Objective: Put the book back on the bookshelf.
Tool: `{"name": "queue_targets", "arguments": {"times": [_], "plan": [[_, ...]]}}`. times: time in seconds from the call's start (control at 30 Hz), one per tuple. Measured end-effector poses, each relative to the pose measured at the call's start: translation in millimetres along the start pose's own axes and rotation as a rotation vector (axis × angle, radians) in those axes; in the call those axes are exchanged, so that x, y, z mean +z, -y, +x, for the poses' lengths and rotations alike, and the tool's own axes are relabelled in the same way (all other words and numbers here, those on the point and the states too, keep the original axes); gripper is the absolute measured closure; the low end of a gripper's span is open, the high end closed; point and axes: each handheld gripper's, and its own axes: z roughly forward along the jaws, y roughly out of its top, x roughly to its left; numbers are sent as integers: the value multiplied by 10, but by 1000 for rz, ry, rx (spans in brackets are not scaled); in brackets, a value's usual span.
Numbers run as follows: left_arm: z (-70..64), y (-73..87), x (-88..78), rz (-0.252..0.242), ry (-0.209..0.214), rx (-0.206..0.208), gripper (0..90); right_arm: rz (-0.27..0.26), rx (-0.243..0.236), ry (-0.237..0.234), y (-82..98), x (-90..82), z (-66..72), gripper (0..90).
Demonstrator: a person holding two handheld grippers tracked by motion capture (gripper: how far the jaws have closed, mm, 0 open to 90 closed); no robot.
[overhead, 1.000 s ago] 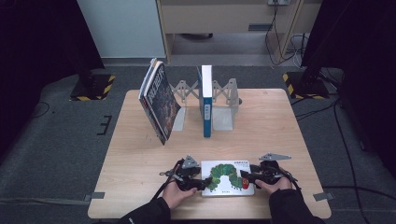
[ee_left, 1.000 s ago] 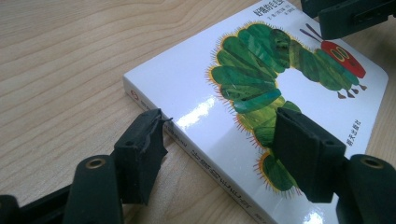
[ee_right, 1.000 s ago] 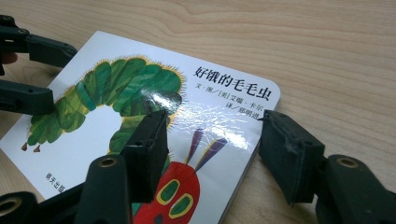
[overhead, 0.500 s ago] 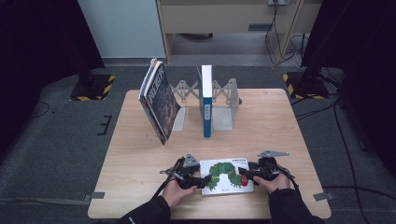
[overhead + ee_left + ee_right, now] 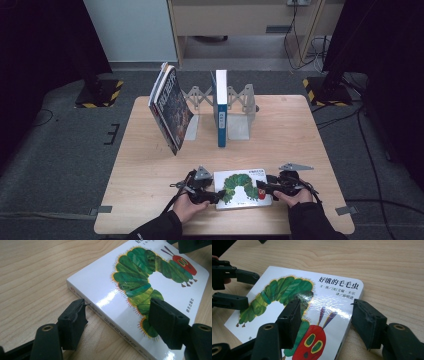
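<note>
On the pale wooden worktop [image 5: 150,150], near its front edge, a white board book with a green caterpillar on its cover [image 5: 242,189] lies flat. The left gripper [image 5: 212,196] straddles the book's spine edge; its fingers [image 5: 72,320] have just been opening and stand partly open, one over the cover, one beside the spine. The right gripper [image 5: 264,188] straddles the opposite edge, its fingers [image 5: 368,322] half open, gripping nothing.
</note>
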Motion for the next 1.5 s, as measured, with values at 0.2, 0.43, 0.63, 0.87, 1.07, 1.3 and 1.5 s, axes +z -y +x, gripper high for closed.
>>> {"name": "queue_targets", "arguments": {"times": [0.2,0.43,0.63,0.87,1.07,1.3,1.5], "plan": [[-3,3,16,-2,13,-5,263,-27,-5,-11,-29,-25,6,408],[16,-5,7,-4,25,-18,251,-71,4,-31,-70,-76,23,408],[21,-8,2,-10,25,-15,239,-111,13,-44,-107,-86,39,400],[21,-8,7,-11,26,-17,200,-140,23,-44,-136,-78,66,391],[24,-2,13,-10,26,-13,186,-165,39,-44,-113,-87,86,382],[41,11,27,-12,29,-26,152,-146,85,-71,-61,-111,77,384],[49,11,27,-15,34,-29,150,-162,101,-84,-55,-131,81,389]]}}
